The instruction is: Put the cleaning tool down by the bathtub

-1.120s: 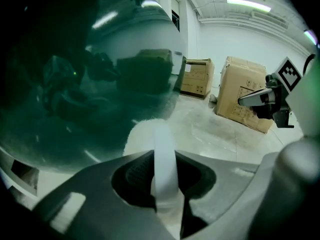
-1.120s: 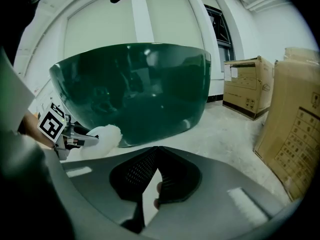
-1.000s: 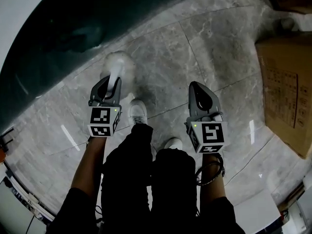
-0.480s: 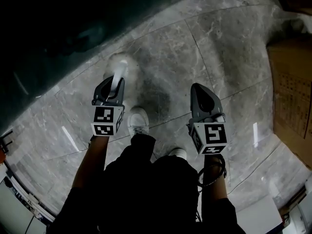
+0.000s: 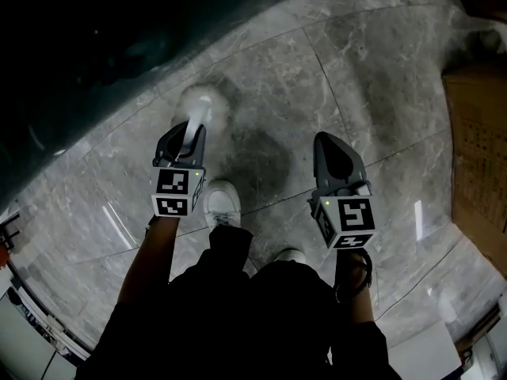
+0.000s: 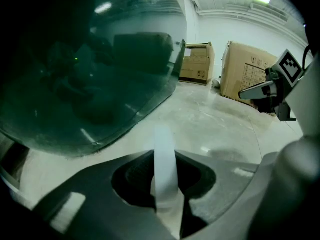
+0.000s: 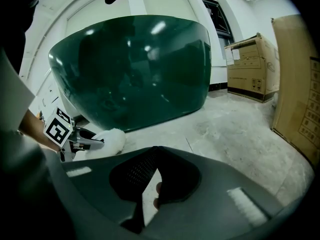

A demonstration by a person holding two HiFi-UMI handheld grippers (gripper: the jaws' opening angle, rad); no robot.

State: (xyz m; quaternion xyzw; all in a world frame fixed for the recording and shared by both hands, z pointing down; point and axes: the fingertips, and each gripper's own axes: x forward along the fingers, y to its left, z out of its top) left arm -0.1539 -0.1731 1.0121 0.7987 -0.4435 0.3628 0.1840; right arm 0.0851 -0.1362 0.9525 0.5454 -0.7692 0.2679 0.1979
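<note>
**Left gripper** (image 5: 187, 134): The jaws are closed tight on the white handle of the cleaning tool (image 5: 198, 101). The handle runs straight out between the jaws. The fluffy white head sits just beyond the gripper's tips, over the grey marble floor (image 5: 269, 77). No view settles whether the head touches the floor.

**Bathtub** (image 5: 87, 30): It is dark green and lies ahead of the left gripper and to its left. Its curved wall is near the tool's head but not seen to touch it.

**Shoe** (image 5: 222, 203): The person's white shoe stands just behind the left gripper, on its right side.

**Right gripper** (image 5: 333, 153): The jaws are drawn together with nothing between them. It is level with the left gripper, off to that gripper's right and well apart from the tool.

**Cardboard boxes** (image 5: 479, 149): These stand further out on the right gripper's right.

**Assessment:** The tool has been brought to the tub but not yet put down, so the step in hand is the set-down itself. The next move likely calls for lowering the left gripper until the head and handle rest on the floor close to the tub's base. The jaws would then open and the gripper would draw back along the handle's line. The handle may roll or tip once it is let go. The right gripper has no part to play.
</note>
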